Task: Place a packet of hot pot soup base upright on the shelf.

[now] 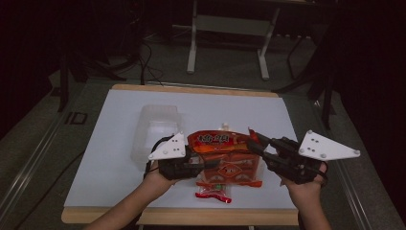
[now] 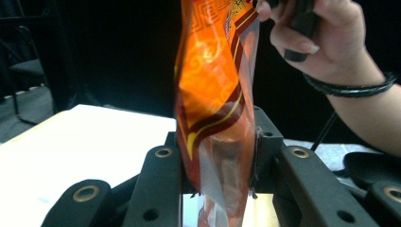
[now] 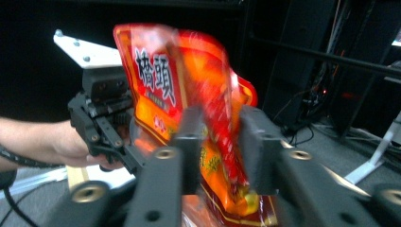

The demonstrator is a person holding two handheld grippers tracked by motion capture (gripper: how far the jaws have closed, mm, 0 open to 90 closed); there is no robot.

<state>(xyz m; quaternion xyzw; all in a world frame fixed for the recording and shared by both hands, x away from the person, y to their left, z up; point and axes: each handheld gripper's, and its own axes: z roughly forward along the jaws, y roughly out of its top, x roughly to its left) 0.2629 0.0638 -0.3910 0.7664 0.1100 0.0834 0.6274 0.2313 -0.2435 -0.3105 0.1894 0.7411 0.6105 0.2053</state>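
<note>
Your left hand-held gripper (image 1: 203,165) is clamped on the left edge of the orange snack bag (image 1: 225,155); in the left gripper view the bag's (image 2: 213,109) film stands squeezed between the two black jaws, rising upright out of them. The bag is held just above the white tabletop (image 1: 119,143), between your two hands, its printed face turned up toward the high camera; its long axis runs roughly from one hand-held gripper to the other.

Your right hand-held gripper (image 1: 253,141) sits at the bag's right edge, jaws partly apart; in the right gripper view the bag (image 3: 189,94) stands between them with a gap on either side, so it looks to me released or not yet pinched on that side.

The relation that counts: the bag's right edge lies straight ahead of your right jaws, already inside them, so the right hand is the nearer one for any regrip; I judge you need only close, not travel.

A small red packet (image 1: 214,194) lies on the tabletop just below the bag, toward you; a clear plastic container (image 1: 155,127) rests behind your left hand.
</note>
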